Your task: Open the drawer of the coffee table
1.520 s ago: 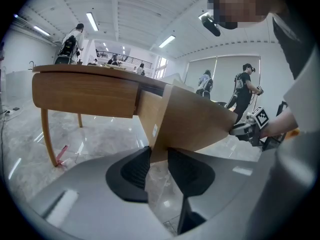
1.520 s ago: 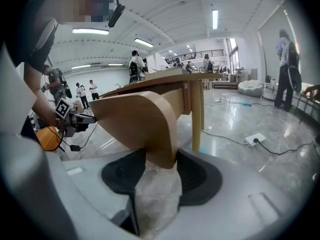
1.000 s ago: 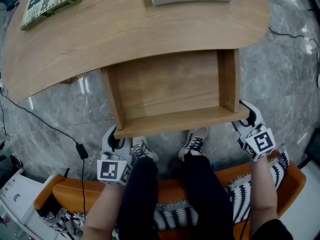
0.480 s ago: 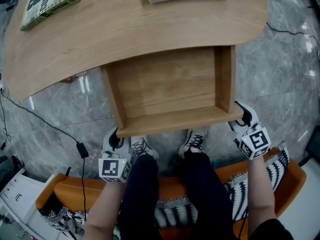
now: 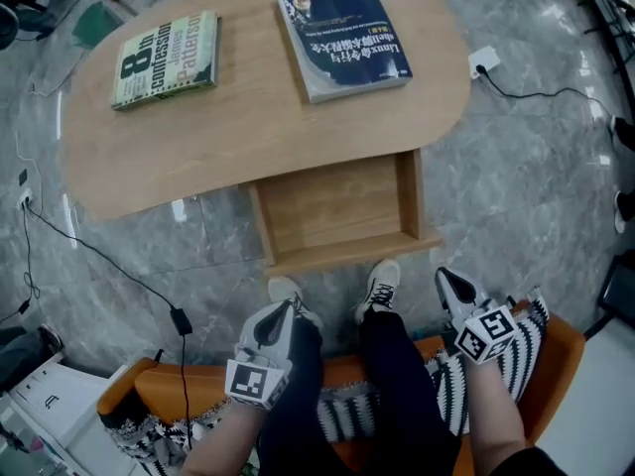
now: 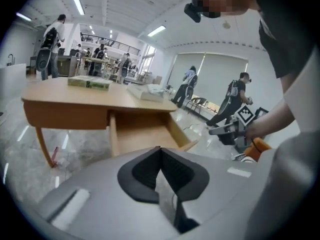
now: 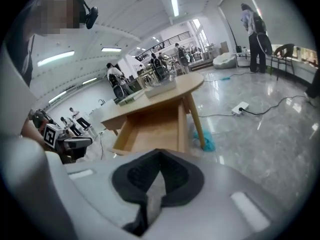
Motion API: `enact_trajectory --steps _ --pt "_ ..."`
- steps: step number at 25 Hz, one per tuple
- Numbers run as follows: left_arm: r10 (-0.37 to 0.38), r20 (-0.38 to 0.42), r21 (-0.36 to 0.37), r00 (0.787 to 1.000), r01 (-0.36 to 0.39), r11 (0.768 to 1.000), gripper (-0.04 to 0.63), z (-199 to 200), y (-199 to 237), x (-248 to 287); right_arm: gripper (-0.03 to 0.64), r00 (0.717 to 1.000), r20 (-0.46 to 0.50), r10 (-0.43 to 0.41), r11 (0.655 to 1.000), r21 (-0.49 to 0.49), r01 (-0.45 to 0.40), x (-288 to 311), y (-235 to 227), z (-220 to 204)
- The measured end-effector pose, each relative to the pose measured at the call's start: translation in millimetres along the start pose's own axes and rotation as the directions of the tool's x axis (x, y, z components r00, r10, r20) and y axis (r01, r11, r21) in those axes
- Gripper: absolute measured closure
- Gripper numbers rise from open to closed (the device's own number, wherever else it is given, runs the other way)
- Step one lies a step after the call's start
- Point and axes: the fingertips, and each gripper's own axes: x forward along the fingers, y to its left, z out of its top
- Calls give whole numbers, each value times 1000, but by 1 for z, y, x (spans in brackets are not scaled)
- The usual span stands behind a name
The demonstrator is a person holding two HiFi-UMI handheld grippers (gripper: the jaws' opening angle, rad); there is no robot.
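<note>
Pale wood makes up the coffee table (image 5: 208, 142), which fills the upper half of the head view. On its top, a green book (image 5: 164, 59) lies at the upper left and a blue book (image 5: 342, 36) at the upper centre, well apart. A white power strip (image 5: 482, 61) lies on the stone floor at the upper right.

The drawer (image 5: 337, 211) stands pulled out from under the table's near edge, at the frame's centre. It is empty inside.

At the lower left, the left gripper (image 5: 282, 311) hangs above the person's knee, jaws together on nothing. At the lower right, the right gripper (image 5: 444, 279) sits near the orange seat (image 5: 139, 390), jaws likewise pressed together and empty. Both are well apart from the drawer.

Handling, as judged:
- The drawer is rigid board, empty, and probably light to moderate in weight.
- No knob or handle is visible. The front board overhangs the side walls at each end; those two ends are the likely grip points, one per gripper.
- Smooth wood may slip, so the pads should clamp across the board's thickness.
- Uneven pull may jam the drawer.
- The task appears complete.
</note>
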Motion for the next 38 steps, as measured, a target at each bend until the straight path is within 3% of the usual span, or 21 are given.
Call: enact_trajectory --steps 5,9,12,18,23,28,31,38 --pt "-158 115 -24 981 161 987 592 133 -100 -35 615 992 68 105 994 -24 -104 -57 106 111" --pt "-270 188 -16 944 278 961 592 247 -173 -77 615 982 105 158 987 -41 -154 -117 177 189" --pt "-348 187 37 919 348 937 592 303 -209 -111 615 973 139 186 983 -25 -185 -160 218 237" --pt "-396 82 64 915 392 918 592 364 -234 -155 615 957 171 233 972 -35 -230 -229 276 292" --pt "-477 60 97 877 470 877 592 402 -252 -186 615 946 193 261 964 -97 -246 -260 310 325" --pt "-506 74 174 859 489 855 592 426 -250 -208 615 927 217 306 948 -159 -276 -276 342 354" --pt "-505 99 199 858 480 855 592 443 -242 -219 615 922 211 325 939 -188 -288 -281 355 362" --pt "-477 122 183 870 453 873 592 452 -227 -231 615 925 185 331 931 -227 -287 -284 365 361"
